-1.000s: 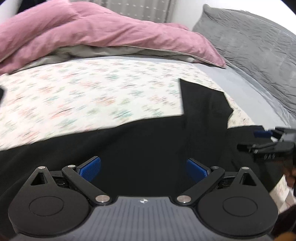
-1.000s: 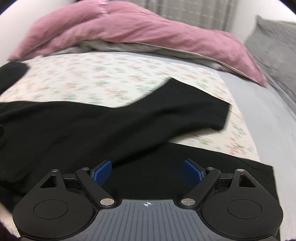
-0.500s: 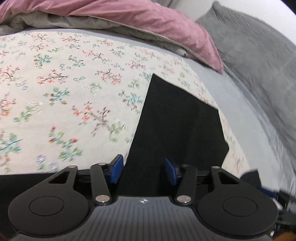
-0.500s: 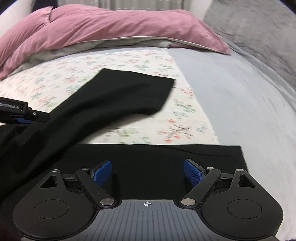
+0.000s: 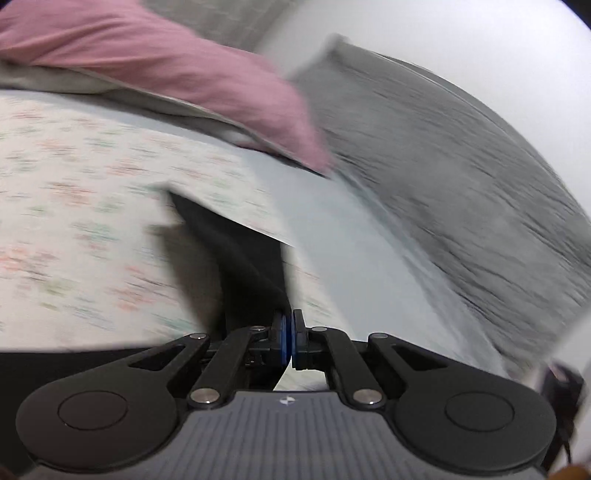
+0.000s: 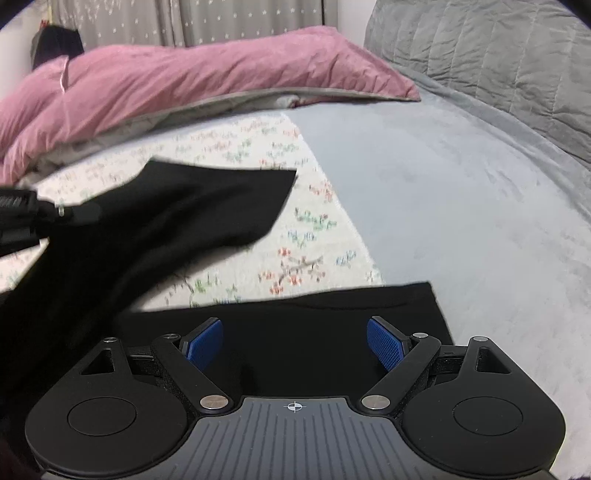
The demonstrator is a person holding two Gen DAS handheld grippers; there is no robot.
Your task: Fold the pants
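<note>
Black pants lie on a floral sheet [image 6: 306,221]. The upper leg [image 6: 184,206] is raised off the sheet on its left side. In the right wrist view my left gripper [image 6: 86,213] enters from the left edge and holds it. In the left wrist view, which is blurred, my left gripper [image 5: 288,339] is shut, and the black leg [image 5: 236,266] runs into its pads and casts a shadow on the sheet. My right gripper [image 6: 295,343] stands open just above the lower leg's hem end [image 6: 332,314], with nothing pinched.
A pink duvet [image 6: 207,74] is heaped along the far side of the bed. A grey quilted cover [image 6: 498,55] rises at the right, and a grey-blue blanket [image 6: 461,203] runs beside the floral sheet. Star-patterned curtains [image 6: 221,18] hang behind.
My left gripper's jaws went from wide open to shut on the upper leg's edge while it swept right, and the leg lifted. My right gripper swung right to the lower leg's hem, still open.
</note>
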